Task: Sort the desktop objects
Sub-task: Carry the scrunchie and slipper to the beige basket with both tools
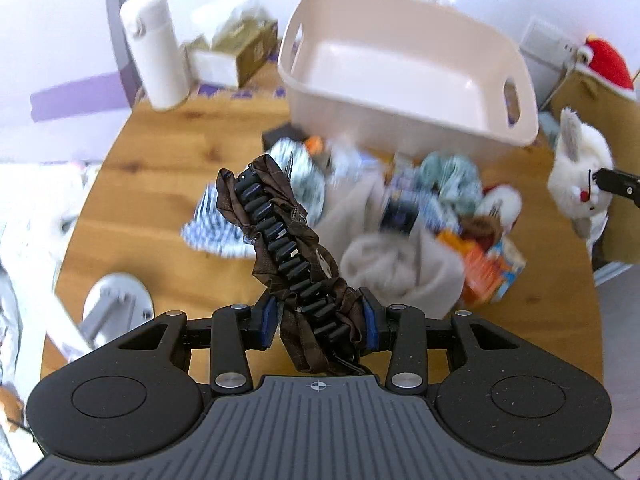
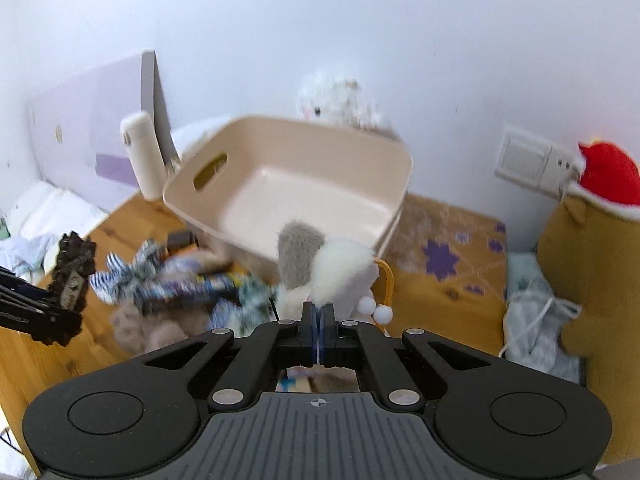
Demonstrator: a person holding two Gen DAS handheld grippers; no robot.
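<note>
Centrally, the beige bin (image 1: pixel 404 68) serves as the landmark: it stands empty at the far side of the wooden tabletop (image 1: pixel 160 152), and every position below is given relative to it. Left hand-held gripper (image 1: pixel 320 316): jaws drawn in and clamped on a brown hair clip (image 1: pixel 280 232), a toothed black plastic bar wrapped in brown ruched fabric, held near its lower end and raised in front of the bin, above the pile of mixed items (image 1: pixel 400 216) that lies against the bin's near wall. Right hand-held gripper (image 2: pixel 319 320): jaws pressed almost together, pinching a thin edge of a white plush toy (image 2: pixel 340 268) with a grey ear, white bead pompoms and an orange cord; the toy hangs just short of the bin's near-right corner. Handling, as judged: the clip appears light and stiff along its plastic spine, so a grip across the bar rather than on the loose fabric should keep it from swivelling or slipping. The plush looks very light and soft; a pinch on a fold holds it but lets it dangle and swing, and a deeper bite into the body would steady it. Neither object seems fragile. A white flask (image 1: pixel 154 52) stands to the left of the bin, a second white plush (image 2: pixel 332 100) behind it, and a red plush (image 2: pixel 608 172) well to its right. Pile contents are blurred and not identified individually.
</note>
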